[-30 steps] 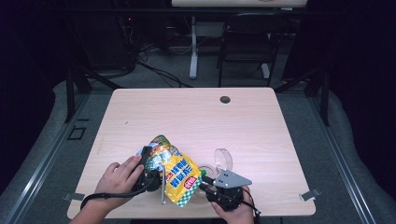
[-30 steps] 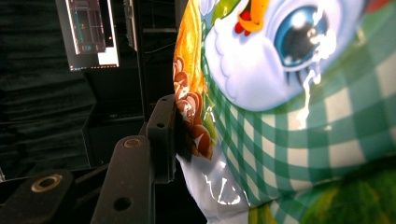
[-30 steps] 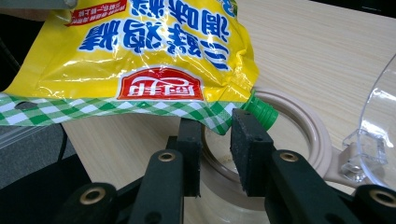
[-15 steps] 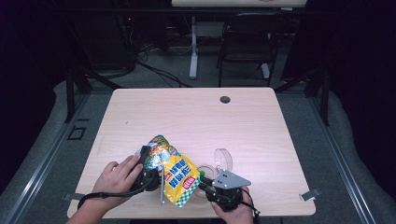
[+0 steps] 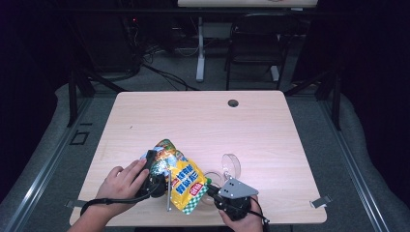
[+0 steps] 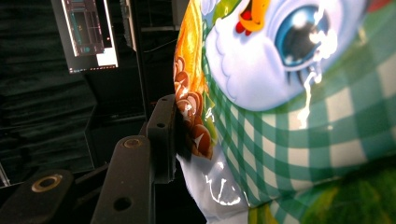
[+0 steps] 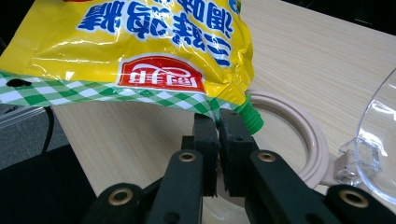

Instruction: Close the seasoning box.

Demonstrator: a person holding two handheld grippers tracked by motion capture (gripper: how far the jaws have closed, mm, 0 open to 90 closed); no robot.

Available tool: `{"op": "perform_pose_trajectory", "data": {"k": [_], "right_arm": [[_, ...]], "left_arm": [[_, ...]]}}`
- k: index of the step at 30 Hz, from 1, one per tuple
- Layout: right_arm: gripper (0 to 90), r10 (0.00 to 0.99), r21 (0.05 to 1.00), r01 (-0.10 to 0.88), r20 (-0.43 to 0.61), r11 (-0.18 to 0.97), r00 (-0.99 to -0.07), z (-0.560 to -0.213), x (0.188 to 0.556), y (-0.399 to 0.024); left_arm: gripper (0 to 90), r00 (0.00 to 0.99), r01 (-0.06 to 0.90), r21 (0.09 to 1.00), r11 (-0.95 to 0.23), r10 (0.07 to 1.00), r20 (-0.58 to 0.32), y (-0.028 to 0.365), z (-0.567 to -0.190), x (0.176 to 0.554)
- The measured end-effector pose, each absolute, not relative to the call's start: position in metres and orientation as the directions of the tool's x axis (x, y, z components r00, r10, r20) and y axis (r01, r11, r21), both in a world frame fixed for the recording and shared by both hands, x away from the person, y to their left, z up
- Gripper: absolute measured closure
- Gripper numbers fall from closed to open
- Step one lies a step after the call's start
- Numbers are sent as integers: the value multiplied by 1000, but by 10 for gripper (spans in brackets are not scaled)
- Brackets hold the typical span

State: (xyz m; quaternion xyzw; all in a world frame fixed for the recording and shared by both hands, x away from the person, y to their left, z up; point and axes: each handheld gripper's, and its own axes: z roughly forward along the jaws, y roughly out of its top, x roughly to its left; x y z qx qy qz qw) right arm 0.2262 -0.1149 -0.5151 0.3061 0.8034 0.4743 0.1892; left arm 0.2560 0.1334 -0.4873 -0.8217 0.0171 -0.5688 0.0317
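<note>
The yellow seasoning pouch (image 5: 187, 186) is being held up over the near edge of the counter (image 5: 270, 130), slanting between the two grippers. The left gripper (image 5: 155, 170) is sitting at the pouch's upper left end, its fingers (image 6: 163, 135) pressing on the printed foil, so it is clamped on the pouch. The right gripper (image 5: 211, 189) is at the pouch's lower right corner; its jaws have just been closing and are now pinching the checked corner seam beside the green screw cap (image 7: 250, 117). Just right of the pouch, a round beige lid (image 7: 306, 140) is lying on the counter under that cap, and a clear plastic cover (image 5: 231, 166) is standing tilted beside it. Far beyond the pouch, a dark cable hole (image 5: 233, 103) is marking the counter's back edge.
</note>
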Motion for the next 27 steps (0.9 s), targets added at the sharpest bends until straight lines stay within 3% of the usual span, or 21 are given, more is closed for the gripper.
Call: {"op": "perform_pose_trajectory", "data": {"k": [27], "right_arm": [[900,680,877,319,-13,360,-733,-513,223,-122]], "left_arm": [[577,338,-12,-91,-996,-90,937,125,-480,254]]}}
